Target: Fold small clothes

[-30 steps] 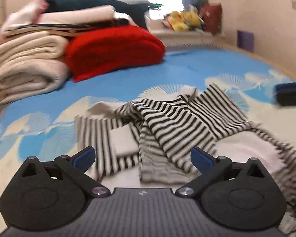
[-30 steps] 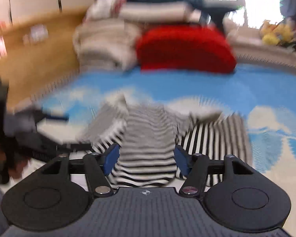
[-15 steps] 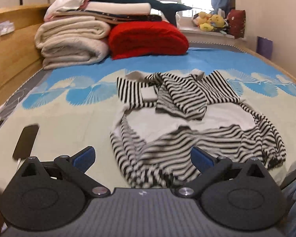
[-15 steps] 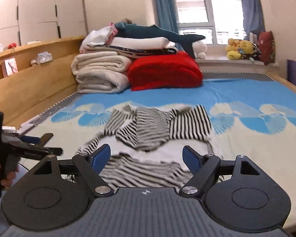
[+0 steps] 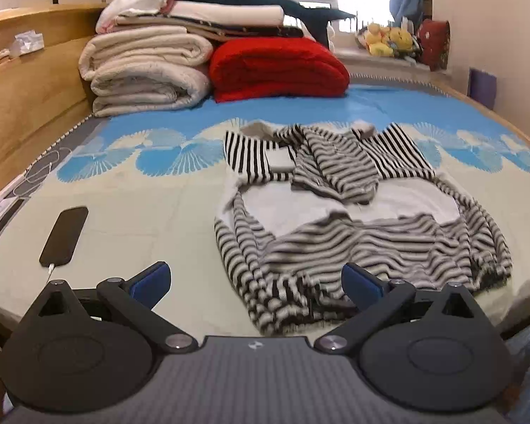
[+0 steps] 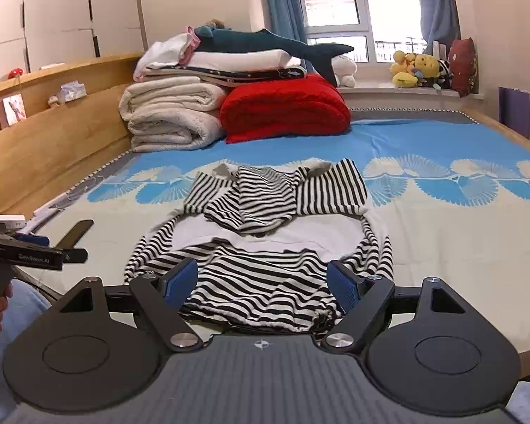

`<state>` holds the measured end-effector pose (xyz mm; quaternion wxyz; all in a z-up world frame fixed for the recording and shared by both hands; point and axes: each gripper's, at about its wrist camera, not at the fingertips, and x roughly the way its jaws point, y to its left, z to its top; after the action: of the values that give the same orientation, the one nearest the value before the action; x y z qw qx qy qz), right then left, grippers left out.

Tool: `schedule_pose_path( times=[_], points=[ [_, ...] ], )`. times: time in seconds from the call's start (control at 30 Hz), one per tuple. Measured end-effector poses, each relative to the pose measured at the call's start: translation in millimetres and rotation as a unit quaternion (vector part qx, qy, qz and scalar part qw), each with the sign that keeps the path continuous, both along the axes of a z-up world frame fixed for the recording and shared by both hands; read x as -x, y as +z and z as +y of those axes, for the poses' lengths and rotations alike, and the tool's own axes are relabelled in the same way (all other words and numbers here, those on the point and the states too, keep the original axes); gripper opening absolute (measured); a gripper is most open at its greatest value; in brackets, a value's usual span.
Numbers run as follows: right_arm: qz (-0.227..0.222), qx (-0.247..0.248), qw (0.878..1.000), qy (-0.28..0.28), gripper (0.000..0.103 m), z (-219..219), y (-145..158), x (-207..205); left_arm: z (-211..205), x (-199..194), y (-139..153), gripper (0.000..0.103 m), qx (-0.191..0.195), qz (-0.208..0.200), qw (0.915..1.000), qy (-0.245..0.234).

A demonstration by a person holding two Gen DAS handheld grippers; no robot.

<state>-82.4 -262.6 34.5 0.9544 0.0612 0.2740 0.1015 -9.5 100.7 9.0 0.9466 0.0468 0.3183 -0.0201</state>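
Both grippers backing off the striped garment [image 5: 353,219] vs 1 s ago.
Left gripper [image 5: 254,282] & right gripper [image 6: 263,282] hanging w/ jaws apart, nothing held; right's just been widening.

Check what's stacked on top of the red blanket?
On the red blanket rests the end of a folded stack: a dark patterned layer, a white pillow, then a shark plush. How much else lies between the layers is hidden.

Both grippers have drawn back from the black-and-white striped knit garment [image 5: 353,219], which now lies well ahead of them. The right gripper [image 6: 263,284] has just been spreading its blue-padded jaws wider, nothing between them. A flat black phone [image 5: 64,236] now shows ahead-left of the left gripper [image 5: 254,282].
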Motion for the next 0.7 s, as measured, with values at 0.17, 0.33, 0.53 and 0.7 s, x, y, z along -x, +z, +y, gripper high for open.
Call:
schedule_pose_path(
  times=[0.17,0.33,0.53,0.7],
  points=[
    [0.071,-0.037,0.995,-0.059,0.082,-30,-40,-53,7,-45,-22,0.103,0.037,0.003,0.9993,0.001],
    [0.149,-0.072,0.973,-0.163,0.082,-73,-91,-119,16,-107,-66,0.103,0.060,0.061,0.9962,0.016],
    [0.231,-0.153,0.947,-0.164,0.082,-87,-140,-155,40,-150,-117,0.103,0.130,0.151,0.9792,0.039],
    [0.241,-0.117,0.953,-0.142,0.085,-72,-147,-162,42,-148,-130,0.102,0.180,0.202,0.9628,0.010]
  ],
)
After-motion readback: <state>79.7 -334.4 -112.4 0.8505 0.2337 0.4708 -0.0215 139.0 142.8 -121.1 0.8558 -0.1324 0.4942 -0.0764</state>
